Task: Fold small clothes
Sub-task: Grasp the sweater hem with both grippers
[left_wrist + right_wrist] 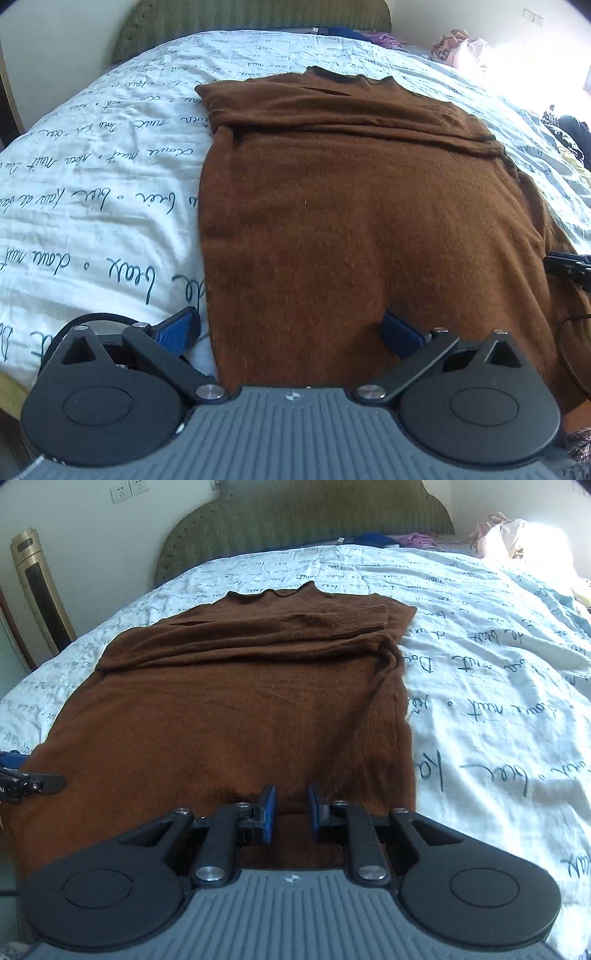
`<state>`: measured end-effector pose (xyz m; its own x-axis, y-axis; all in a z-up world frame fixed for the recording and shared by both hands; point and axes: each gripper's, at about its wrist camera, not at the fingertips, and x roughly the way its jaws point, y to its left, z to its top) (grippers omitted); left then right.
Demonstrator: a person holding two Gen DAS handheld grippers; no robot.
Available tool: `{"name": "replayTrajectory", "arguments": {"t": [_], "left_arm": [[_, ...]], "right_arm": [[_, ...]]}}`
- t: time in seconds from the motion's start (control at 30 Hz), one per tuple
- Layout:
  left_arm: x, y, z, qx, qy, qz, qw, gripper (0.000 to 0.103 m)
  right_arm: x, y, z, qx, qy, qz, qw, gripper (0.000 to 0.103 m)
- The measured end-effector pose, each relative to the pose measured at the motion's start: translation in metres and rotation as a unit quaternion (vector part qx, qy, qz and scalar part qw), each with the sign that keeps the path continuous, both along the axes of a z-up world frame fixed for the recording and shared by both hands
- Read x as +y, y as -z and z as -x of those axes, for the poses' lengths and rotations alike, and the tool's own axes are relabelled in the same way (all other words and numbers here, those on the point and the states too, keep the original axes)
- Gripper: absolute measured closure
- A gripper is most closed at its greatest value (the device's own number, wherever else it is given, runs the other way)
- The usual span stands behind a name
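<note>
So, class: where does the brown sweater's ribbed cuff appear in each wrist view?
Left wrist view: not visible; the sweater shows only a plain folded band at the top.
Right wrist view: the ribbed cuff lies upper right of centre, on the folded sleeve.
Shared landmark: the green headboard, top of both.

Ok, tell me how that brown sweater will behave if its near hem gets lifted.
The brown sweater is probably floppy: its folded sleeves lie wrinkled and slumped. The fuzzy knit likely grips rather than slips on the bedsheet. Lifted from one hem point, it would likely sag and bunch.
</note>
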<state>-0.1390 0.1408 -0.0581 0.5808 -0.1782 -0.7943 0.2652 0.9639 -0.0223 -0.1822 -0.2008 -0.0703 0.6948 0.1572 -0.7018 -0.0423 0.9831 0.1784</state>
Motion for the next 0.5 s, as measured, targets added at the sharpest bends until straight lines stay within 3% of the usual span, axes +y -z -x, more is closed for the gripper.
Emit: {"name": "replayTrajectory", "arguments": {"t": [0.13, 0.2, 0.27, 0.33, 0.4, 0.43, 0.5], "left_arm": [[0.008, -0.006, 0.02, 0.012, -0.001, 0.011, 0.9999, 0.0], [0.02, -0.015, 0.021, 0.019, -0.011, 0.047, 0.9987, 0.0], [0.038, -0.021, 0.015, 0.016, -0.038, 0.087, 0.9953, 0.0], [0.057, -0.021, 0.002, 0.029, -0.076, 0.114, 0.9902, 0.0], [0.074, -0.017, -0.01, 0.043, -0.101, 0.16, 0.981, 0.0], [0.079, -0.015, -0.014, 0.049, -0.115, 0.179, 0.9758, 0.0], [0.078, -0.015, -0.019, 0.049, -0.122, 0.181, 0.9746, 0.0]], "right_arm": [[0.006, 0.0, 0.039, -0.007, 0.0, 0.013, 1.0, 0.085], [0.008, -0.005, 0.053, -0.004, -0.008, 0.027, 1.0, 0.085], [-0.004, -0.011, 0.061, -0.006, 0.0, 0.007, 1.0, 0.083], [-0.022, -0.015, 0.063, -0.023, 0.025, -0.015, 0.999, 0.064], [-0.039, -0.018, 0.06, -0.04, 0.057, -0.033, 0.997, 0.023], [-0.049, -0.019, 0.059, -0.053, 0.064, -0.05, 0.995, 0.021], [-0.061, -0.017, 0.05, -0.048, 0.073, -0.065, 0.994, 0.022]]}}
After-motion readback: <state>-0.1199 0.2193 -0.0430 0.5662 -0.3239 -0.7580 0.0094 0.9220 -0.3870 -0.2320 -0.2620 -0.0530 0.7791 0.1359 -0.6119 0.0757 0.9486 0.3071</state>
